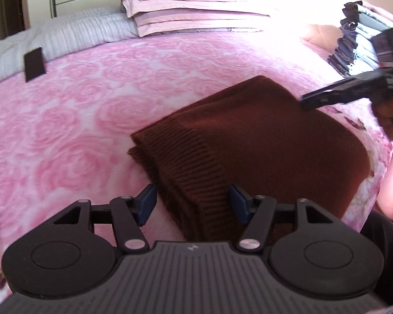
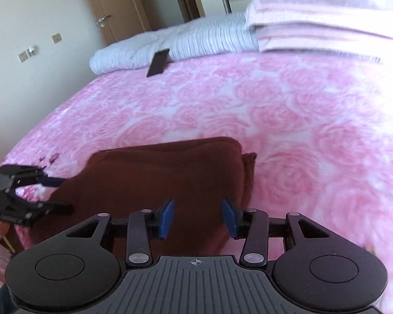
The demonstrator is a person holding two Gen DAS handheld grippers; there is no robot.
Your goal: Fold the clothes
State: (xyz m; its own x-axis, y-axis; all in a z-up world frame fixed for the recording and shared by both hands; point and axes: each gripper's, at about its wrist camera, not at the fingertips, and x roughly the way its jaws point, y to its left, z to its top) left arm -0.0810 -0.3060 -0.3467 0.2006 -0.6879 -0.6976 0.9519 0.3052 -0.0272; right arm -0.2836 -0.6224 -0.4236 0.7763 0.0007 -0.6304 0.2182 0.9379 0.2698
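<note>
Two tools: both sit at the near edge of the bed, each with its blue pads spread and nothing pinched.
Left tool [image 1: 192, 204]: its pads straddle the ribbed hem of the sweater without closing on it; the left pad is over the blanket, the right pad over the knit.
Right tool [image 2: 197, 218]: hangs over the sweater's near part, pads apart, cloth showing between them; whether they touch it, I cannot tell. From the left wrist it comes in blurred at the right, its tip over the sweater's far right edge.
Sweater [image 1: 262, 141]: dark brown knit, folded into a thick rectangle of several layers, lying flat on the blanket near the bed's edge; a lower layer sticks out at the far right corner in the right wrist view.
Blanket [image 1: 78, 120]: pink with a rose pattern, covering the bed.
Pillows [image 1: 191, 7]: pale pink, stacked at the head of the bed.
Quilt [image 1: 65, 34]: grey striped, bunched beside the pillows.
Dark card [image 1: 34, 64]: a flat dark rectangle leaning on the quilt.
Clothes pile [image 1: 359, 44]: folded blue and grey garments at the far right of the bed.
Door [image 2: 112, 7]: wooden, closed, beyond the bed.
</note>
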